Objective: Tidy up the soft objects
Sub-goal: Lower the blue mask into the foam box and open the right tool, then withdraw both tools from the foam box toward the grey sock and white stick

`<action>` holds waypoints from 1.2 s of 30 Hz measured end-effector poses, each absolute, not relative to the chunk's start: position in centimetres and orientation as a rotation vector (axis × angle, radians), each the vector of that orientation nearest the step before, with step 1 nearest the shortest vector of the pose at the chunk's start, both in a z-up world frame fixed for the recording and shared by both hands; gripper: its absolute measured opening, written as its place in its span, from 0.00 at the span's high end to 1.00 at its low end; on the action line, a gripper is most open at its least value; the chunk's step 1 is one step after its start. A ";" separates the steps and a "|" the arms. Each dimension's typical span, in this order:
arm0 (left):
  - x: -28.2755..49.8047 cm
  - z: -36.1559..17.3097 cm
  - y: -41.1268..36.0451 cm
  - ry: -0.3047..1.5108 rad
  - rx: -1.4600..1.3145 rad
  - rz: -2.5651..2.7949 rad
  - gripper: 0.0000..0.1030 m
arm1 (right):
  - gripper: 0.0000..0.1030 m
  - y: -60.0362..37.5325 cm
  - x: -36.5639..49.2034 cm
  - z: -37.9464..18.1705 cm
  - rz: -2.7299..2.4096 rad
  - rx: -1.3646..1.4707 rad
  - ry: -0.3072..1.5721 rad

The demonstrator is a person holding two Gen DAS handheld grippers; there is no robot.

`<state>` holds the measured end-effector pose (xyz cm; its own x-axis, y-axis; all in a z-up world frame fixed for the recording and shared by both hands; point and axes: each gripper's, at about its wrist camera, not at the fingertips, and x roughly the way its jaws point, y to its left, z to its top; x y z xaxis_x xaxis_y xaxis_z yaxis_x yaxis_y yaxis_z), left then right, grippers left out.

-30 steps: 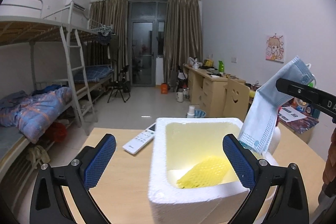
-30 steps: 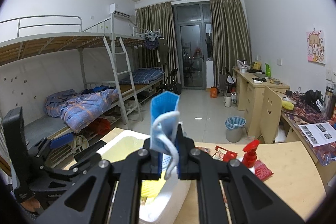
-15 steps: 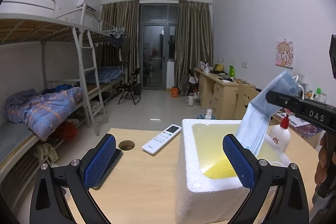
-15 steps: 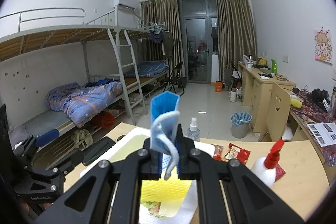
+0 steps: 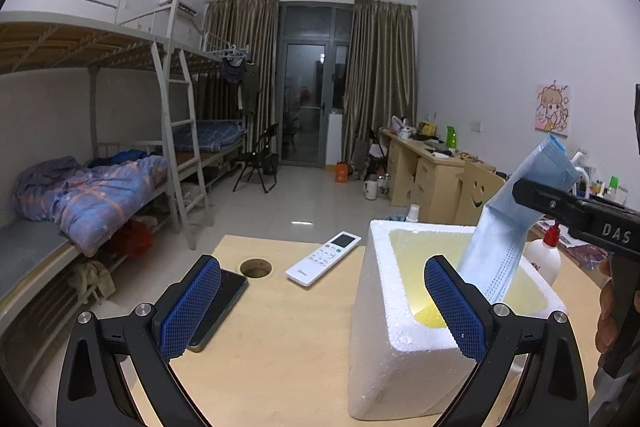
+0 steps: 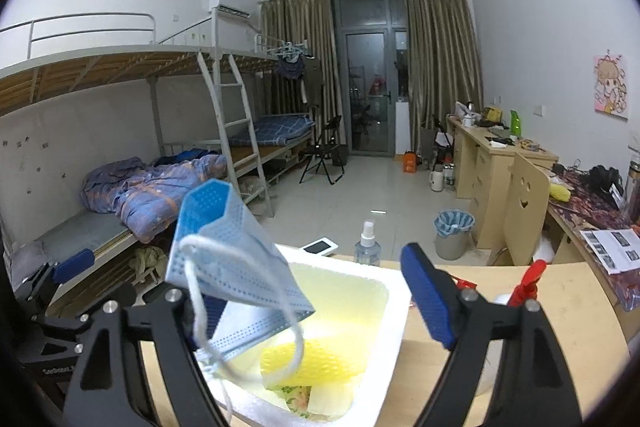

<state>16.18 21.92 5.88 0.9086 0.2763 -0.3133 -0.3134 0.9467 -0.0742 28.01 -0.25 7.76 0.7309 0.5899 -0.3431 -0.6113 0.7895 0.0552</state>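
- While the wooden table (image 5: 280, 339) spreads bare left of the white foam box (image 5: 404, 343), its far edge holds a remote (image 5: 323, 258) and a phone (image 5: 218, 301).
- Right gripper (image 6: 316, 291): jaws opening, blue face mask (image 6: 236, 267) draped on the left finger above the box mouth.
- Left gripper (image 5: 320, 305): jaws wide, holding nothing, right pad at the box's near rim.

Foam box (image 5: 404, 359): on the counter (image 5: 280, 347), right of centre.
Remote (image 5: 323, 259): on the counter, left of the box.
Phone (image 5: 218, 303): on the counter, left of the remote, beside a round hole (image 5: 256, 267).
Mask (image 6: 236, 279): over the box's opening.
Net sleeve (image 6: 312, 361): inside the box.
Spray bottle (image 5: 542, 259): right of the box.
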 end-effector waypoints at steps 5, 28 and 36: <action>16.2 6.0 21.9 0.309 -0.121 0.302 0.01 | 0.09 1.6 29.7 6.0 0.598 -0.167 0.473; 14.8 6.3 20.8 0.305 -0.115 0.291 0.01 | 0.08 -1.0 27.1 6.9 0.641 -0.116 0.423; 11.8 7.8 18.3 0.264 -0.098 0.268 0.01 | 0.07 -3.5 24.5 8.3 0.620 -0.088 0.376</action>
